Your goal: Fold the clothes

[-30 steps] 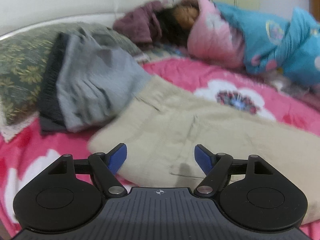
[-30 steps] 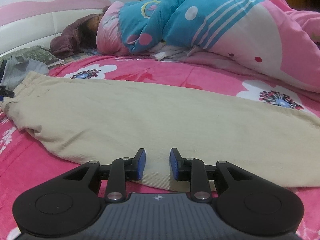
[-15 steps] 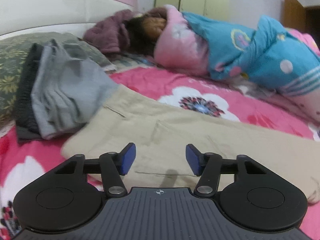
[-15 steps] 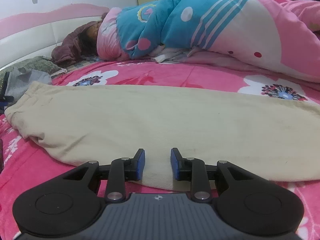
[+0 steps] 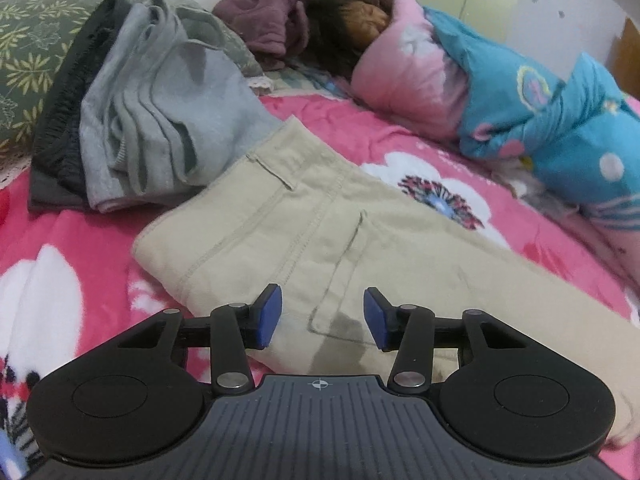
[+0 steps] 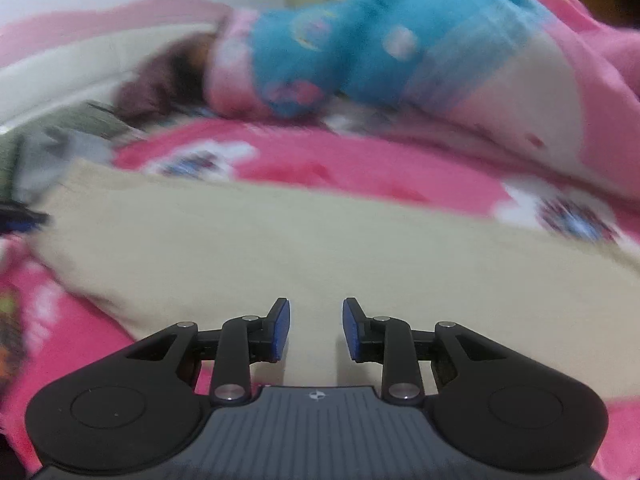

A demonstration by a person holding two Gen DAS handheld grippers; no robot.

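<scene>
Beige trousers (image 5: 320,216) lie flat on the pink flowered bedspread (image 5: 48,264), folded lengthwise, waistband toward the grey pile. My left gripper (image 5: 322,322) hovers open over the back pocket near the waist, nothing between its blue pads. In the blurred right wrist view the same trousers (image 6: 280,248) stretch across the bed. My right gripper (image 6: 316,330) is open just above their near edge, holding nothing.
A pile of folded grey and dark clothes (image 5: 152,104) rests against a green patterned pillow (image 5: 36,40). A person (image 5: 360,20) lies under a pink and blue quilt (image 5: 540,108) at the back. A white padded headboard (image 6: 60,76) stands behind.
The left gripper has closed in on the waist end of the trousers and its fingers have narrowed a little. The right gripper's fingers have opened wider, and its view is now blurred by motion.
</scene>
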